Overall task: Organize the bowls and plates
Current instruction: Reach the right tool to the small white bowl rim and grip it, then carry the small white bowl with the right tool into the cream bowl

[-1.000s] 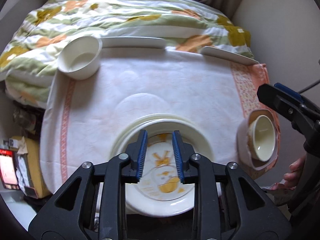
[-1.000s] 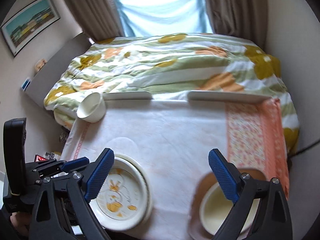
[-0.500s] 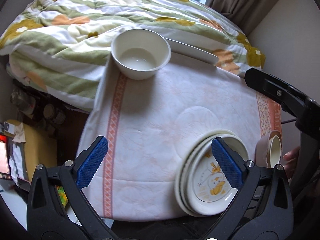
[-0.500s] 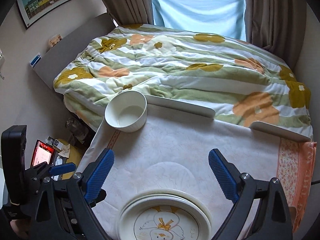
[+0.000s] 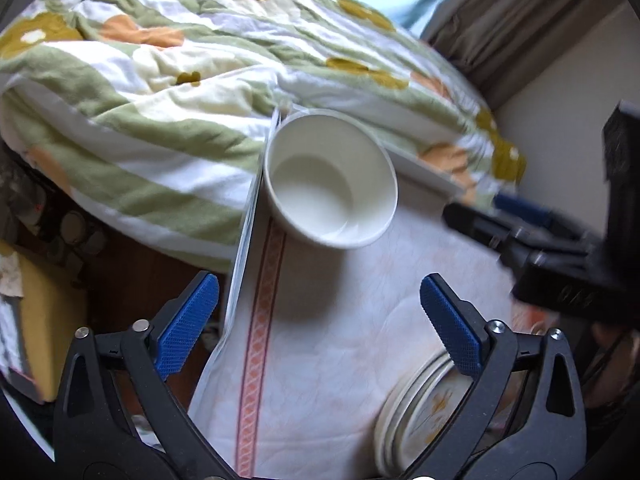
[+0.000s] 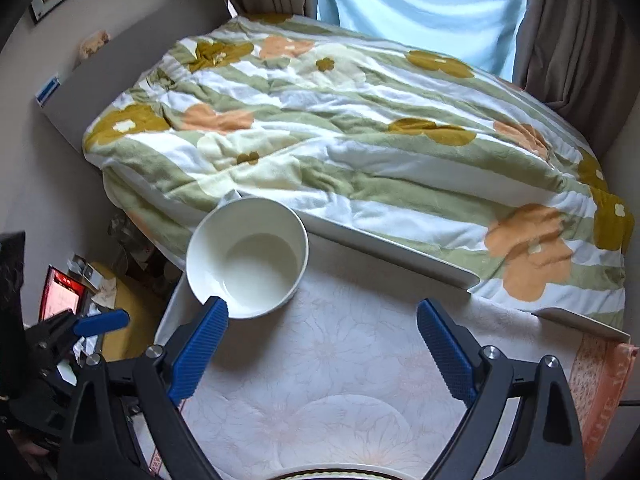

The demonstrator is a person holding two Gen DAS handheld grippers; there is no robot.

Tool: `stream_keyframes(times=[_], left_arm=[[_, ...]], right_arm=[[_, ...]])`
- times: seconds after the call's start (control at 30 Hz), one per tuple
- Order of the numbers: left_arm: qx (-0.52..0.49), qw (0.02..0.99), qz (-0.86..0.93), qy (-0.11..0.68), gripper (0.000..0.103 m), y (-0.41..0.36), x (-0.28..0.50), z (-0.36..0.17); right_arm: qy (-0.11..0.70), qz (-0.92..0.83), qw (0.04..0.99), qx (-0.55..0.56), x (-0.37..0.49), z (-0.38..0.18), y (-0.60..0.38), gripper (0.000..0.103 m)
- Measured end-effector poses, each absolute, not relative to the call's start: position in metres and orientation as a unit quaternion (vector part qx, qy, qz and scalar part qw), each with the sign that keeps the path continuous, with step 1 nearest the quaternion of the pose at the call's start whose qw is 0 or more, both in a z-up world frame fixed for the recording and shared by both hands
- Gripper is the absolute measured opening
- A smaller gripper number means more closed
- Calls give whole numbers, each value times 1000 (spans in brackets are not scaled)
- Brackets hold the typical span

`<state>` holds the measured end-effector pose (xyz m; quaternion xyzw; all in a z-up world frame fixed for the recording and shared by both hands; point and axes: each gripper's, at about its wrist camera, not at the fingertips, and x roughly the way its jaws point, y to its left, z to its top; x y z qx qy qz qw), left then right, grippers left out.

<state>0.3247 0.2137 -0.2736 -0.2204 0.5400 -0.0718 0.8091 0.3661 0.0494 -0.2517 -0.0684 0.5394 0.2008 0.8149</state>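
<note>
Bed (image 6: 360, 120) under a flowered quilt, with the cloth-covered tabletop (image 6: 340, 380) set against its near edge. On the tabletop, the stack of plates (image 5: 424, 412) with an orange print lies at the near edge, partly hidden behind the right finger of the left gripper (image 5: 316, 328); the white bowl (image 6: 248, 256) stands upright and empty at the far left corner, well apart from the stack and close to the cloth's edge. The left gripper, its jaws having just been opening, is spread wide with nothing between the pads and points down toward the bowl. The right gripper (image 6: 320, 352) is likewise spread and empty, its left pad overlapping the bowl's near rim in its own view; contact cannot be told. Step in hand, as judged: the reach for the bowl, the plates being already stacked. The next move calls for one gripper to straddle the bowl's wall at the rim, close on it, and lift clear without dragging the cloth
</note>
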Motion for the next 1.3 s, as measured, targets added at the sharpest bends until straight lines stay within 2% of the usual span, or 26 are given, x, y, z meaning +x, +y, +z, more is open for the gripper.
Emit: stream_keyframes(times=[0.17,0.2,0.27,0.3,0.33,0.47,0.57,0.63,0.73,0.93,1.3], left_arm=[[-281,805,-72,517,57,222,340,-285],[-289,803,-73,516,54,222,342,-288],[-307,795,-74,518,46,222,347,-296],[-311,791,-69,522,46,221,350,-299],[-313,789,-62,524,45,222,353,-303],[-331,780,-40,531,36,228,358,-316],[-331,777,-25,536,33,229,363,-324],[-330,776,-17,538,29,230,365,-328],[-328,778,-12,535,20,234,364,-333],[-304,792,-10,530,20,229,365,-331],[-244,813,-37,527,19,208,355,-308]], right_arm=[[558,225,797,-60,388,-272,50,94],[560,231,793,-62,393,-276,51,93],[562,240,789,-66,401,-280,55,85],[565,243,786,-69,405,-283,58,75],[567,246,782,-72,409,-287,61,69],[578,268,767,-73,420,-300,71,60],[586,284,756,-72,423,-312,80,48],[593,291,748,-64,425,-320,83,32],[601,299,740,-46,426,-328,84,24],[600,289,746,-17,428,-333,79,14],[583,263,768,25,405,-315,54,14]])
